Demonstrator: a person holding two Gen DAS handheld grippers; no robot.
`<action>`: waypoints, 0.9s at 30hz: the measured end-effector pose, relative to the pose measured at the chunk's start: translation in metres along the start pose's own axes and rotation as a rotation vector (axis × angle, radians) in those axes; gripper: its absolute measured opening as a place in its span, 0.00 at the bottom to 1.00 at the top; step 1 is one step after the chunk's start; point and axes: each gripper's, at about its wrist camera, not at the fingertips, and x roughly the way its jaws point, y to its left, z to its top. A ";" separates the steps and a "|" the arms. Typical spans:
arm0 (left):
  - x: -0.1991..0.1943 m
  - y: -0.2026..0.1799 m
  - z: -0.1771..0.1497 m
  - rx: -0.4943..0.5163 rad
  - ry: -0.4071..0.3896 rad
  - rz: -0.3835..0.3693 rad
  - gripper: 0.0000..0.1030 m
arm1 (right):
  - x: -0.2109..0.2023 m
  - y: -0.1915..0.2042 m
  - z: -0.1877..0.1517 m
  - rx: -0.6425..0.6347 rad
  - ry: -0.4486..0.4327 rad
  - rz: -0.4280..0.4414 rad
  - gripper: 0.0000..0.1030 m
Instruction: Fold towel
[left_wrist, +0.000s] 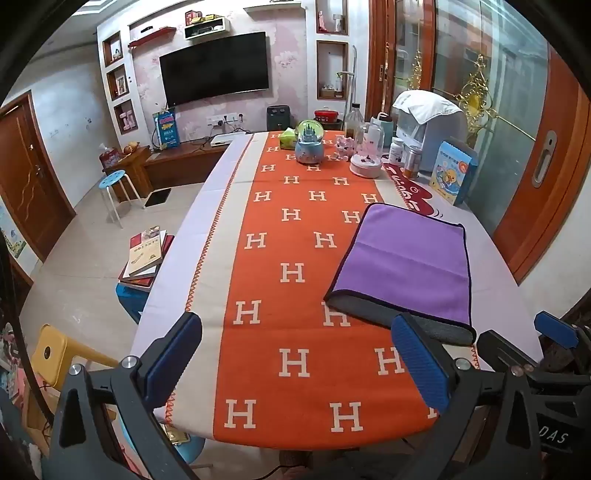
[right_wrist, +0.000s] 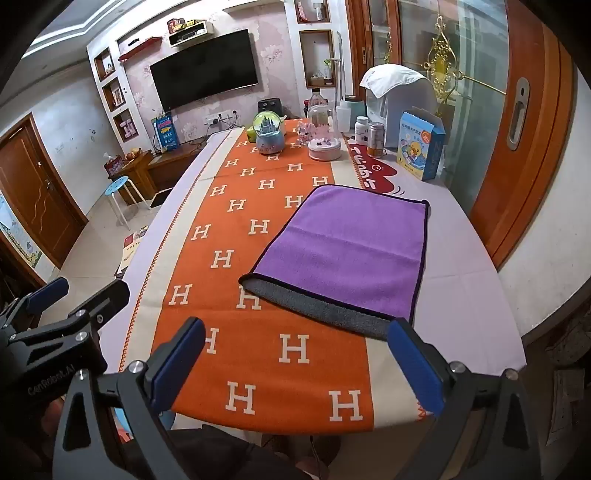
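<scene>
A purple towel (left_wrist: 404, 260) lies folded flat on the right side of the table, its grey underside showing as a strip along the near edge; it also shows in the right wrist view (right_wrist: 347, 243). My left gripper (left_wrist: 295, 354) is open and empty, held above the table's near end, left of the towel. My right gripper (right_wrist: 295, 360) is open and empty, just short of the towel's near grey edge. The right gripper's body shows at the right edge of the left wrist view (left_wrist: 554, 339). The left gripper shows at the left of the right wrist view (right_wrist: 62, 295).
The table wears an orange runner with white H letters (left_wrist: 295, 273). At its far end stand a snow globe (left_wrist: 309, 142), a glass dome (left_wrist: 365, 155), bottles, a blue carton (left_wrist: 452, 173) and a white-covered appliance (left_wrist: 432, 122). Books (left_wrist: 146, 254) and stools stand left.
</scene>
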 end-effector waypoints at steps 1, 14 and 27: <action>0.000 0.000 0.000 -0.001 0.001 -0.003 0.99 | 0.000 0.000 0.000 0.001 0.000 0.001 0.96; 0.001 0.000 0.000 -0.001 -0.002 0.000 0.99 | 0.003 0.002 -0.001 -0.002 0.007 -0.005 0.96; 0.000 0.000 0.000 -0.002 -0.004 0.004 0.99 | 0.003 0.004 -0.002 -0.002 0.010 -0.006 0.96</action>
